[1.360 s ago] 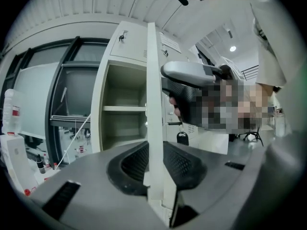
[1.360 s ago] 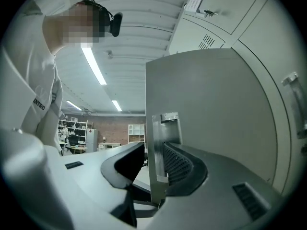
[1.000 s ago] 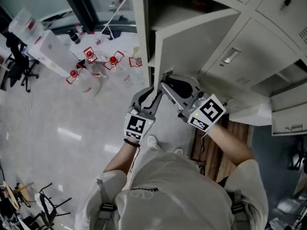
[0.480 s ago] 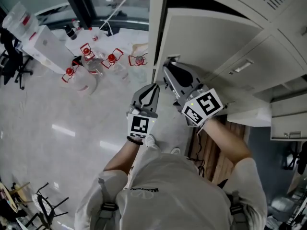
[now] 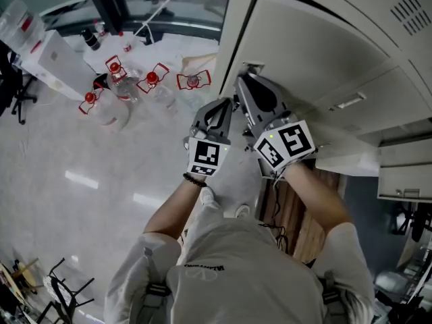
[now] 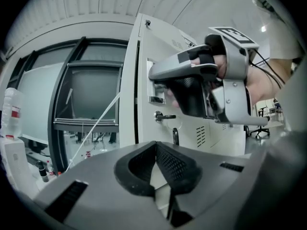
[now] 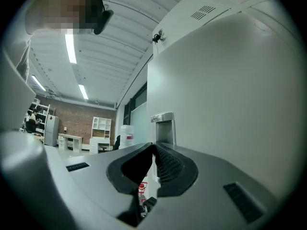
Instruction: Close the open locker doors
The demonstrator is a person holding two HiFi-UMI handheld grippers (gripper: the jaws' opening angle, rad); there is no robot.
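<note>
doors first. found the open locker door [image 5: 317, 46] at the top right of the head view, swung almost flush with its frame, a dark slit showing along the upper edge. looked a flat panel of pale grey sheet metal, smooth and matt, square at the corners, with a small bright handle [image 5: 351, 101] low on its face. noted a block of slanted vent slots [image 5: 408, 9] on the panel beside it. saw in the right gripper view a shiny recessed latch plate [image 7: 163, 126] at the door's free edge.

found the right gripper [image 5: 241, 79] at that free edge, nose just beside the latch, jaws closing with the ribbed black pads [image 7: 167, 164] nearly together and nothing between them. could not tell contact with the metal for sure. found the left gripper [image 5: 227, 106] just beside the right one, apart from the door, clenched tight on nothing.

noted, well to the left on the glossy pale floor [image 5: 81, 181], clear plastic jugs [image 5: 108, 112] with red handles, a white box [image 5: 40, 52] and a black office chair [image 5: 15, 92]. noted brown wooden planks [image 5: 297, 211] under the right forearm, and another grey door [image 5: 405, 181] jutting out lower at the right edge.
</note>
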